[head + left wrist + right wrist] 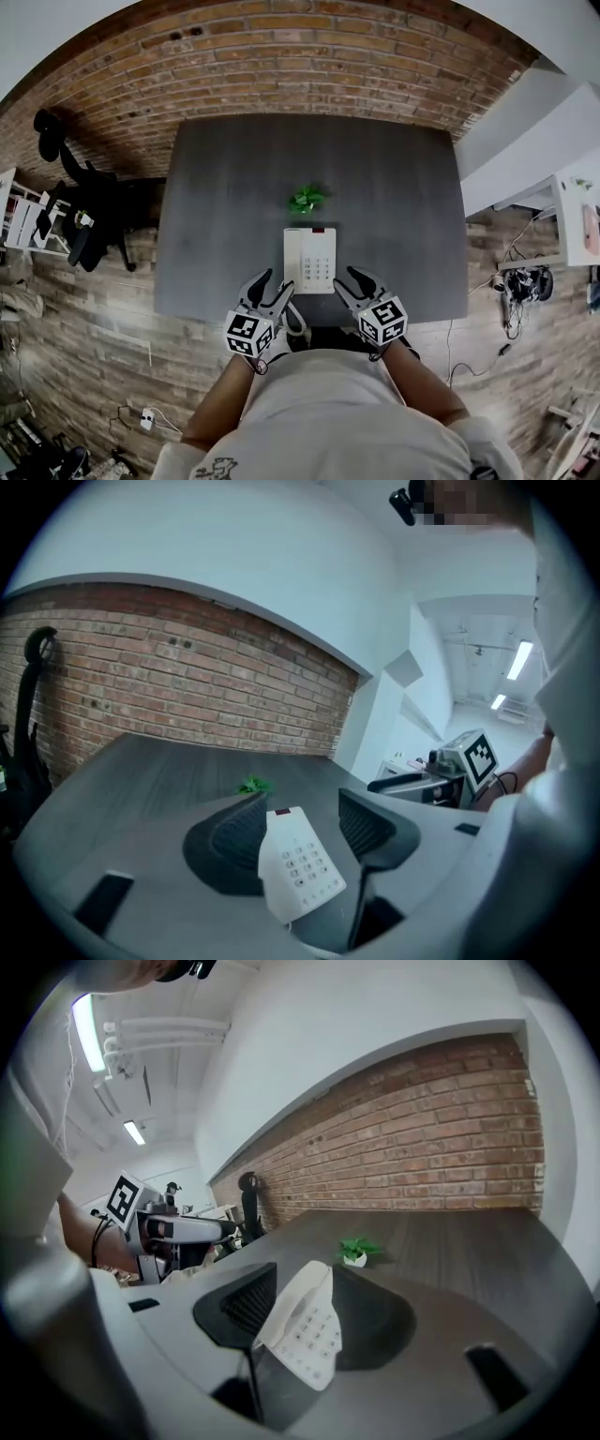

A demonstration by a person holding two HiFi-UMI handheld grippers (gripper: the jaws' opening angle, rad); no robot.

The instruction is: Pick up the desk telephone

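A white desk telephone (309,260) with a keypad lies near the front edge of the dark grey table (225,216). My left gripper (272,285) hangs just short of the phone's near left corner, jaws open and empty. On the other side, my right gripper (348,281) is by the near right corner, also open and empty. In the left gripper view the telephone (298,862) shows ahead between the open jaws of the left gripper (300,827). The right gripper view frames the telephone (305,1321) the same way between the jaws of the right gripper (309,1307). Neither gripper touches it.
A small green plant (307,199) in a white pot stands just beyond the phone. The phone's cord (296,324) curls over the table's front edge. A black office chair (80,211) stands left of the table, cables (514,286) lie on the floor at right.
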